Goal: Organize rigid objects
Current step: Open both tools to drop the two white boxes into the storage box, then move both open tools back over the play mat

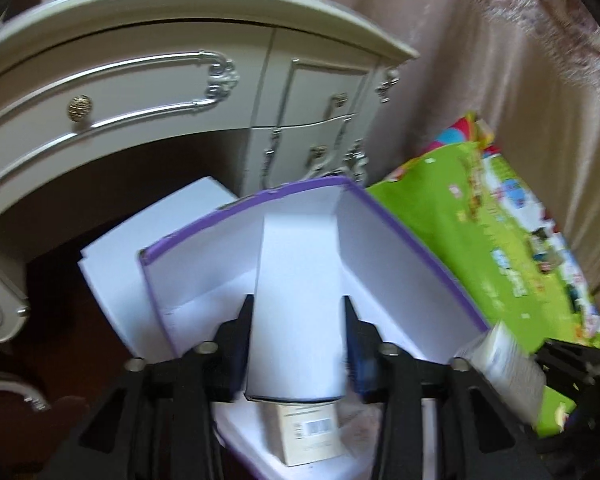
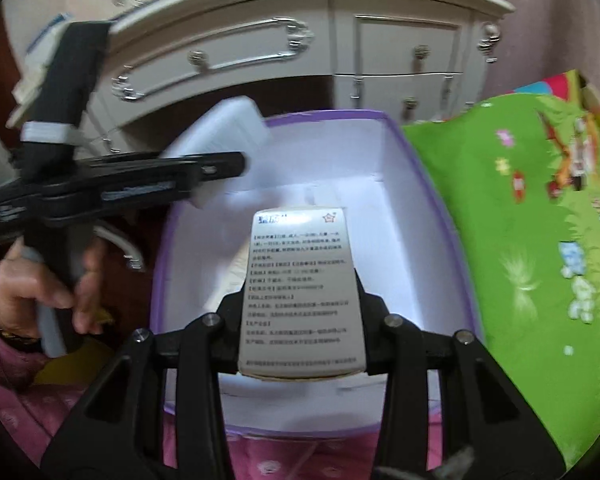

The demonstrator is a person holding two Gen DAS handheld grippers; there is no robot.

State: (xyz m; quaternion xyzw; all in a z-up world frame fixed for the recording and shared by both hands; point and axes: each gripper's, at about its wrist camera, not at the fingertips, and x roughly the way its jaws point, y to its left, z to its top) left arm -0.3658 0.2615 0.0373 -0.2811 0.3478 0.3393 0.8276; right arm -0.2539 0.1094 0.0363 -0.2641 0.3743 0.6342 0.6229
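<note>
While the left gripper [image 1: 298, 312] pinches a white box [image 1: 296, 300], the right gripper [image 2: 300, 296] clamps a printed carton [image 2: 302, 292] (both over the purple-rimmed box [image 2: 412, 148]).

Cream dressing table [image 2: 284, 36] with silver scroll trim and round knobs [image 1: 79, 107] fills the back, curved top edge, drawers on its right pedestal [image 2: 404, 64]. Dark knee space under it. Pinkish-beige patterned curtain [image 1: 500, 60] hangs to the right. Green cartoon-print play mat [image 2: 512, 220] lies below the curtain. Dark reddish-brown floor [image 1: 72, 300] at left
</note>
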